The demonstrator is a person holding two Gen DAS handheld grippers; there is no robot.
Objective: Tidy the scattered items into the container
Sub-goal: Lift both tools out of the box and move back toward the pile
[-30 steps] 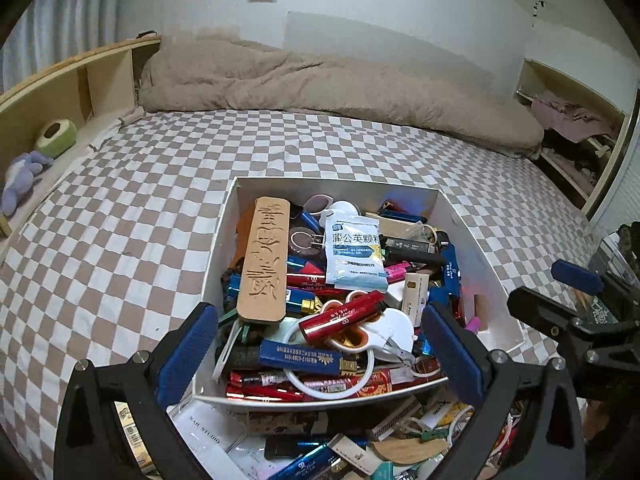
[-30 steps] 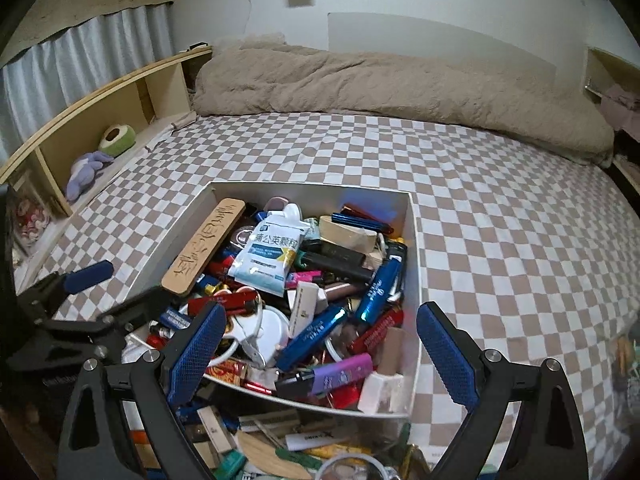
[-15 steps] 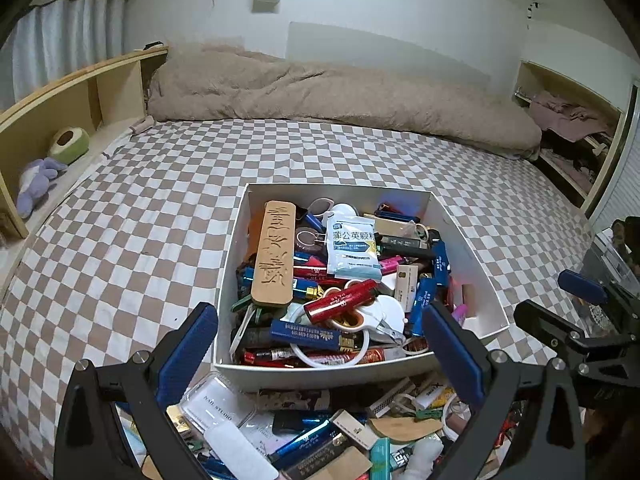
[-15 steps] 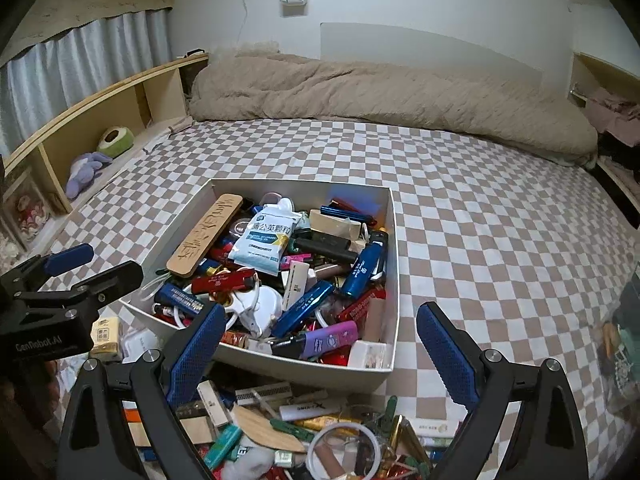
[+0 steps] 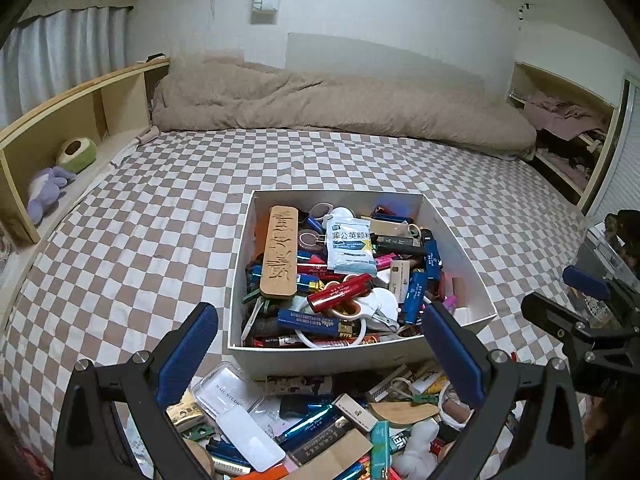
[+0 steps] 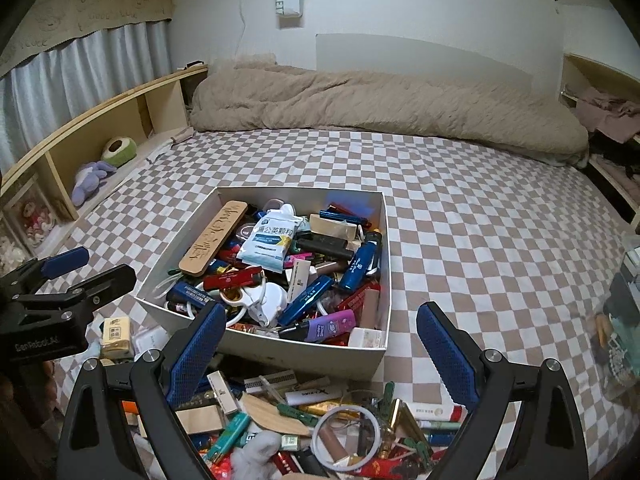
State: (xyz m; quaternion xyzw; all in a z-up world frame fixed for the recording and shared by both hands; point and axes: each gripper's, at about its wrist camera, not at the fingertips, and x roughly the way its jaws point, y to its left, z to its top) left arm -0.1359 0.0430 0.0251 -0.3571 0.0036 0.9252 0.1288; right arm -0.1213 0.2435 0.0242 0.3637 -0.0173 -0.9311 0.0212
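Note:
A white cardboard box (image 5: 320, 356) (image 6: 372, 360) sits on the checkered bed, full of lighters, pens, a wooden plaque (image 5: 279, 258) and a white sachet (image 5: 349, 245). A heap of scattered small items (image 5: 320, 428) (image 6: 304, 420) lies on the bed in front of the box. My left gripper (image 5: 320, 354) is open and empty, held above the heap at the box's near wall. My right gripper (image 6: 318, 346) is open and empty, also above the heap. Each gripper shows at the edge of the other's view.
A beige duvet (image 5: 340, 108) lies along the far side of the bed. A wooden shelf (image 5: 52, 128) with soft toys runs along the left. Another shelf with clothes (image 5: 560, 120) stands at the right. A transparent bag with objects (image 6: 618, 320) lies at the bed's right.
Both grippers have pulled back and up from the box. The box now looks smaller and farther, and more of the scattered heap in front shows. Both stay open.

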